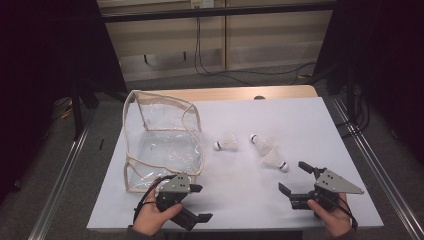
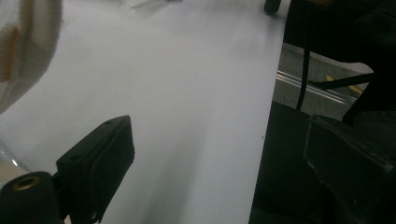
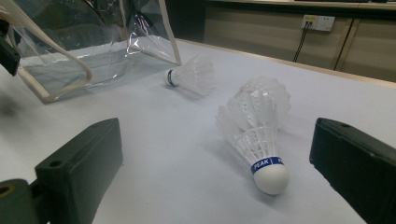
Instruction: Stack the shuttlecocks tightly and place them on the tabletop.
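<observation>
Just before right tongs (image 3: pixel 219 154), shuttlecock (image 3: pixel 254 135)

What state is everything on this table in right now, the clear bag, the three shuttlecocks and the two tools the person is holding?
Clear bag: standing, top open, nothing visible inside.
Left shuttlecock: lying on its side, alone on the table.
Middle shuttlecock: lying on its side, skirt against the nearest one's.
Nearest shuttlecock: lying on its side, just ahead of the right tool.
Left tool: open, holding nothing.
Right tool: open, holding nothing.
</observation>
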Demonstrator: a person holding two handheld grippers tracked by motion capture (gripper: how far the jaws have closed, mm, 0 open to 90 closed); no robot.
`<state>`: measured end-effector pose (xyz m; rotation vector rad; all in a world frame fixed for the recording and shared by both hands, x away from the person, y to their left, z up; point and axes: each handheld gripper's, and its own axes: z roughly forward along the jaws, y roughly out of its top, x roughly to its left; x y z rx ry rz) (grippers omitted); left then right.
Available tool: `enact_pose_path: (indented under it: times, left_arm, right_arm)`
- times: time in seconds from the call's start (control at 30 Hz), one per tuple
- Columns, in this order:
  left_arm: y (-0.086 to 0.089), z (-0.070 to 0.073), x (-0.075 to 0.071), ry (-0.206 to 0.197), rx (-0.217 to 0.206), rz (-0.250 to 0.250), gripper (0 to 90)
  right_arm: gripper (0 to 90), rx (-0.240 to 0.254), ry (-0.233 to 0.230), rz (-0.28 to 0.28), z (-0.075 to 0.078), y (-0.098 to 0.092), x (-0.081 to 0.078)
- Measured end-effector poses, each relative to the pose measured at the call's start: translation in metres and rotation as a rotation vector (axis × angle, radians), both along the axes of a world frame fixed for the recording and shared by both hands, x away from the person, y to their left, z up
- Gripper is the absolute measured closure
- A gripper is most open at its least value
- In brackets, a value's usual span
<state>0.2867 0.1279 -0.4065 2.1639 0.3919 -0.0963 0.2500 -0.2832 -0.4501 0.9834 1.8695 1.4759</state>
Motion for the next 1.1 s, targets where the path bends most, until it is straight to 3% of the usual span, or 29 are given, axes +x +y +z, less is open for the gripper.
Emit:
enact_pose_path:
  times: [0.47,1.1]
  left_arm:
    - [0.026,0.001,0.003,-0.022,0.000,0.086,4.2]
    - [0.051,0.001,0.008,-0.028,0.009,0.092,5.1]
  right_arm:
    - [1.8,-0.002,0.002,-0.011,0.001,-0.001,0.001]
    - [1.9,-0.006,0.002,-0.017,0.000,-0.002,0.001]
